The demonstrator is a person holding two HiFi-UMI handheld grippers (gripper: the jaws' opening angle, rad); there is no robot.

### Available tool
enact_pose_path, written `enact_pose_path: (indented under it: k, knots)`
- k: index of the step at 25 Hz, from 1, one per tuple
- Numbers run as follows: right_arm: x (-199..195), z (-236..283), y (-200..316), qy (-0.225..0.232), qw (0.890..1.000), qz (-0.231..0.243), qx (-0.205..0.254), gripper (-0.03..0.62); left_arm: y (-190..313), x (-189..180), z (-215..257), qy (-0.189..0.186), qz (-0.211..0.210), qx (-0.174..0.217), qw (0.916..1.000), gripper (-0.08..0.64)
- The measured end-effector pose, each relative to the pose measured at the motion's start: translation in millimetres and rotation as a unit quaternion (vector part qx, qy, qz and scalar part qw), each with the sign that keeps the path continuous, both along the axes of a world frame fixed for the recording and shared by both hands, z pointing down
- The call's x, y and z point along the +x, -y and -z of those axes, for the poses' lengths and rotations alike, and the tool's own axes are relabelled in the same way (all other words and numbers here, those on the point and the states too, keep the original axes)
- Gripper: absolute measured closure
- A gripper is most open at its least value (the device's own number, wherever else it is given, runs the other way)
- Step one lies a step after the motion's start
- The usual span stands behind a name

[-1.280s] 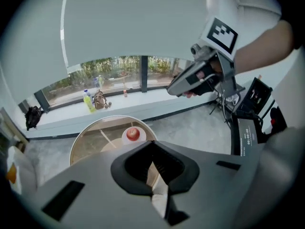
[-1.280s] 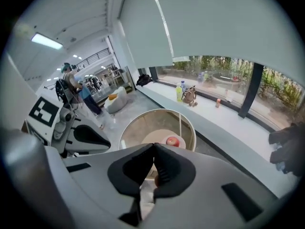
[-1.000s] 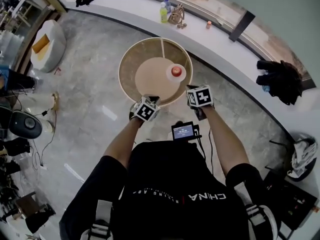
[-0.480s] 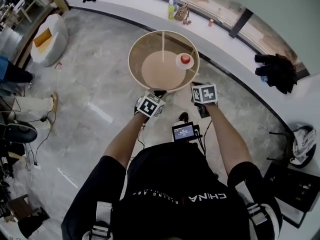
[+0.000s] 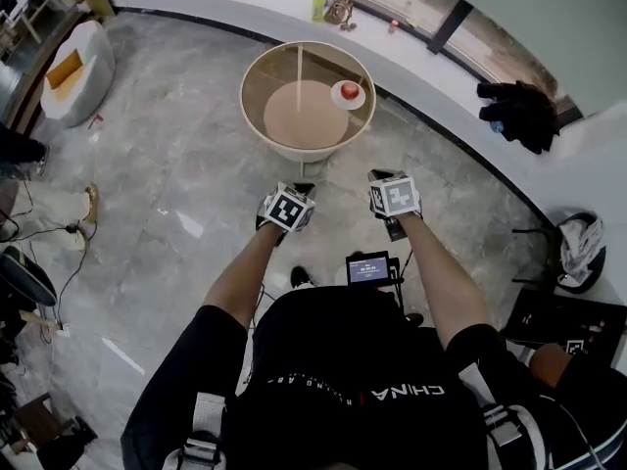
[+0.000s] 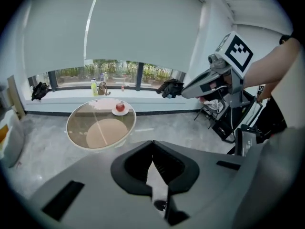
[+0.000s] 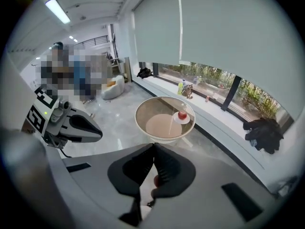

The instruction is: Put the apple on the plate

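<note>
A red apple (image 5: pixel 349 90) rests on a small white plate (image 5: pixel 360 97) at the far right rim of a round glass table (image 5: pixel 294 67). In the left gripper view the apple (image 6: pixel 120 107) and plate (image 6: pixel 114 112) look small and distant. The right gripper view shows the apple (image 7: pixel 182 114) on the plate (image 7: pixel 177 119) too. My left gripper (image 5: pixel 302 190) and right gripper (image 5: pixel 379 175) hang over the grey floor, well short of the table. Both are shut with nothing between the jaws (image 6: pixel 152 143) (image 7: pixel 153 146).
A long white window ledge (image 5: pixel 421 76) runs behind the table, with bottles and a small bag (image 5: pixel 333 6) on it and dark clothing (image 5: pixel 514 111) further right. A white seat (image 5: pixel 69 71) stands far left. Black cases (image 5: pixel 573 326) lie on the floor at right.
Both grippers have drawn back from the table, which now lies farther off and looks smaller. The apple stays on the plate. Both grippers remain shut.
</note>
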State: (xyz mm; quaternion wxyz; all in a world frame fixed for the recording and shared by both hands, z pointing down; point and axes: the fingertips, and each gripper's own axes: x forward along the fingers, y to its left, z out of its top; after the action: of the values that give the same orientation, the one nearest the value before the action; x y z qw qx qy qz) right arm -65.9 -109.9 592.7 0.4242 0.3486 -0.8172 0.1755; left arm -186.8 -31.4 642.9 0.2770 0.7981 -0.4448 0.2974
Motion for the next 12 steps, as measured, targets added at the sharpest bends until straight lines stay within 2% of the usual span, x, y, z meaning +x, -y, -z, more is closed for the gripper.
enact_pose_path:
  k: [3, 7, 9, 12]
  knots:
    - [9, 7, -3, -0.009, 1.000, 0.015, 0.010, 0.563, -9, 19, 4, -0.002, -0.010, 0.004, 0.9999, 0.543]
    - [26, 24, -6, -0.002, 1.000, 0.025, 0.019, 0.563, -4, 39, 24, -0.021, 0.016, 0.015, 0.9995, 0.543]
    - [36, 26, -10, 0.002, 0.999, 0.031, 0.024, 0.563, -3, 48, 25, -0.013, 0.018, 0.013, 0.9997, 0.543]
    - [52, 23, -16, 0.006, 0.999, 0.042, 0.028, 0.563, -2, 57, 28, -0.006, 0.052, 0.000, 0.9986, 0.543]
